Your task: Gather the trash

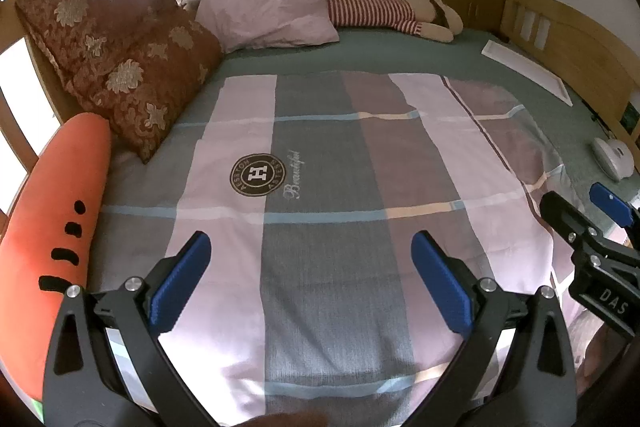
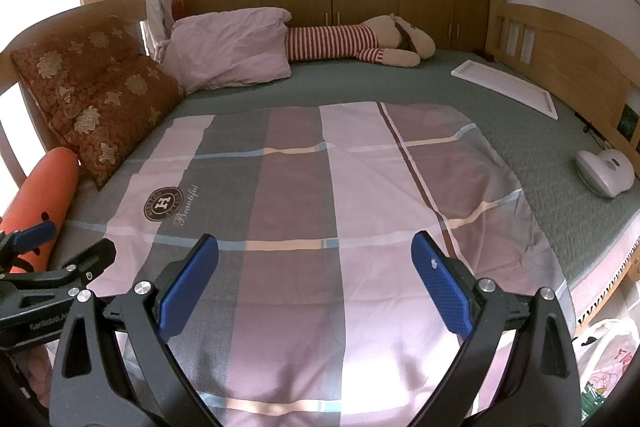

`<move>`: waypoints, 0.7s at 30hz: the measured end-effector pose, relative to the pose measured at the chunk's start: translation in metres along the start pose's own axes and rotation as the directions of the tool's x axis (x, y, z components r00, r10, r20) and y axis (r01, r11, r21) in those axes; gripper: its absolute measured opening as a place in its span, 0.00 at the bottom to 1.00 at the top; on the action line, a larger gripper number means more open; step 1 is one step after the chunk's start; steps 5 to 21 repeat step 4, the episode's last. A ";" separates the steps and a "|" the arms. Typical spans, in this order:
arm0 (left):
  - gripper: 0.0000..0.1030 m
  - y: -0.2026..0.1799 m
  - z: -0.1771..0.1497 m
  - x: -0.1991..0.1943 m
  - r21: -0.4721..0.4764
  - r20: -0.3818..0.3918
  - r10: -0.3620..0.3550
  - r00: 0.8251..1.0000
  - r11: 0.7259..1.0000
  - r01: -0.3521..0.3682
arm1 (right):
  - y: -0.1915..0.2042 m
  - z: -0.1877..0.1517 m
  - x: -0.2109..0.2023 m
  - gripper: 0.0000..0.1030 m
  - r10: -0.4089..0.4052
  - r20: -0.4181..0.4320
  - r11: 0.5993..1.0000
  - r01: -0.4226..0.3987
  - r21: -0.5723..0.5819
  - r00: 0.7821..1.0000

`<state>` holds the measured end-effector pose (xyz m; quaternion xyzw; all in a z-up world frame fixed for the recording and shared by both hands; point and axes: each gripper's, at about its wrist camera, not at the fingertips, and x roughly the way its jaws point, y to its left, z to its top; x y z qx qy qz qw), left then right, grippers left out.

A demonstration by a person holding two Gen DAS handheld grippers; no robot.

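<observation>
A carrot plush [image 1: 52, 235] lies along the bed's left edge, beside a floral cushion [image 1: 120, 67]. The left gripper [image 1: 310, 279] hangs with jaws wide and empty over the plaid quilt [image 1: 340, 167]. The right gripper [image 2: 316, 281], beside it, is likewise spread wide and empty. Only the right wrist view shows a plastic bag [image 2: 604, 355] low off the bed's right edge. No trash is distinguishable on the bed.

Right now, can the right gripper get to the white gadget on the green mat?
Probably yes. The right gripper is open and empty, and the white gadget lies uncovered ahead on its right, nothing between, though it must move closer.
</observation>
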<state>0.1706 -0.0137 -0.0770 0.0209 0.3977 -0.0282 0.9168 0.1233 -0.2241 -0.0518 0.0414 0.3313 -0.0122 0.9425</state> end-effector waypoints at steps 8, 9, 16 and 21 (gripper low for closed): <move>0.97 0.001 0.001 0.001 -0.002 -0.008 -0.011 1.000 1.000 0.011 | -0.002 -0.001 -0.001 0.92 -0.001 -0.002 1.000 0.001 0.005 1.000; 0.97 0.001 0.001 0.001 -0.002 -0.008 -0.011 1.000 1.000 0.011 | -0.002 -0.001 -0.001 0.92 -0.001 -0.002 1.000 0.001 0.005 1.000; 0.97 0.001 0.001 0.001 -0.002 -0.008 -0.011 1.000 1.000 0.011 | -0.002 -0.001 -0.001 0.92 -0.001 -0.002 1.000 0.001 0.005 1.000; 0.97 0.001 0.001 0.001 -0.002 -0.008 -0.011 1.000 1.000 0.011 | -0.002 -0.001 -0.001 0.92 -0.001 -0.002 1.000 0.001 0.005 1.000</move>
